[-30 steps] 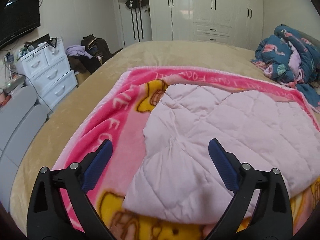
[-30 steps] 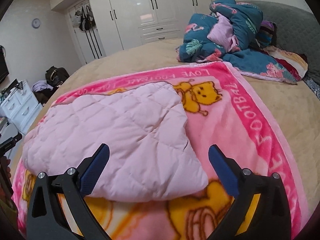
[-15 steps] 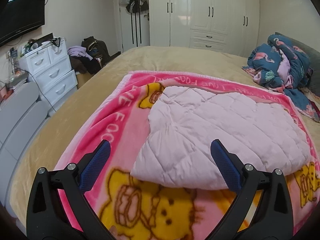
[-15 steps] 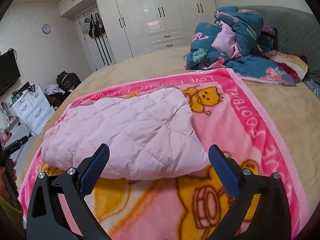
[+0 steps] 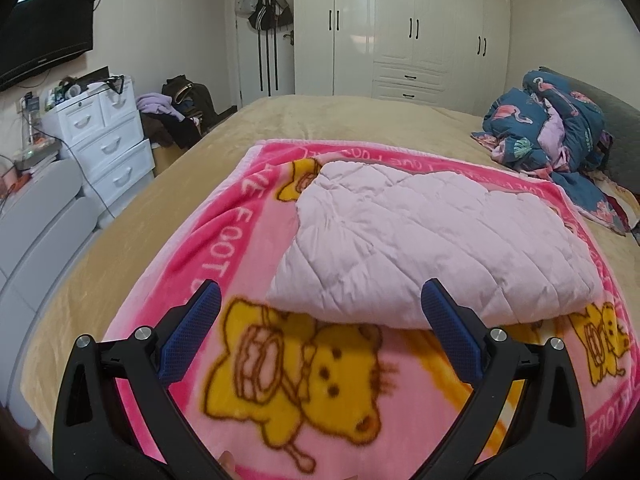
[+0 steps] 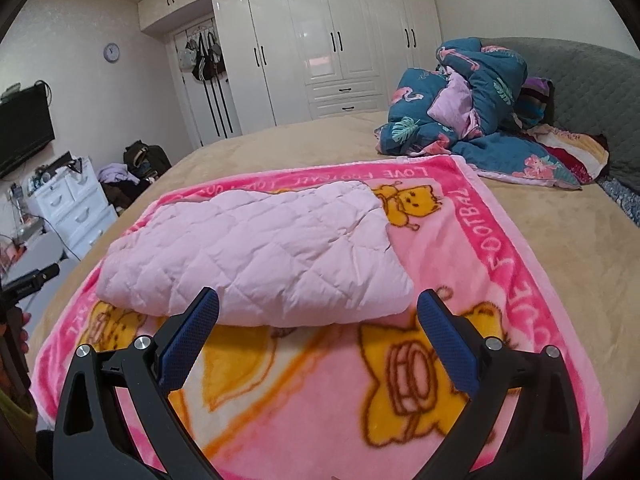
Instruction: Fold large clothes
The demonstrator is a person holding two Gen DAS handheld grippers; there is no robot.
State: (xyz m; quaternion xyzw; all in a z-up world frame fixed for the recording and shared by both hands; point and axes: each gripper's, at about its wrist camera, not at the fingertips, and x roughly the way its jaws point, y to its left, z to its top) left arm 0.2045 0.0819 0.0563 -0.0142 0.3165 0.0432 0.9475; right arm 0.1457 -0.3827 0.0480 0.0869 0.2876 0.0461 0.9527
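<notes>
A pale pink quilted garment (image 5: pixel 424 240) lies folded into a flat bundle on a pink cartoon blanket (image 5: pixel 224 240) spread on the bed. It also shows in the right wrist view (image 6: pixel 256 256) on the same blanket (image 6: pixel 472 264). My left gripper (image 5: pixel 320 308) is open and empty, hovering in front of the bundle's near edge, apart from it. My right gripper (image 6: pixel 318 312) is open and empty, likewise short of the bundle's near edge. Part of the left gripper (image 6: pixel 28 284) shows at the far left of the right wrist view.
A heap of blue flamingo bedding (image 6: pixel 472 104) lies at the bed's far right by a grey headboard (image 6: pixel 592 92). A white drawer chest (image 5: pixel 104 136) and a clothes pile (image 5: pixel 176 112) stand left of the bed. White wardrobes (image 5: pixel 400 28) line the far wall.
Both grippers have drawn back and up from the folded garment toward the near edge of the blanket. The garment lies still. Both stay open.
</notes>
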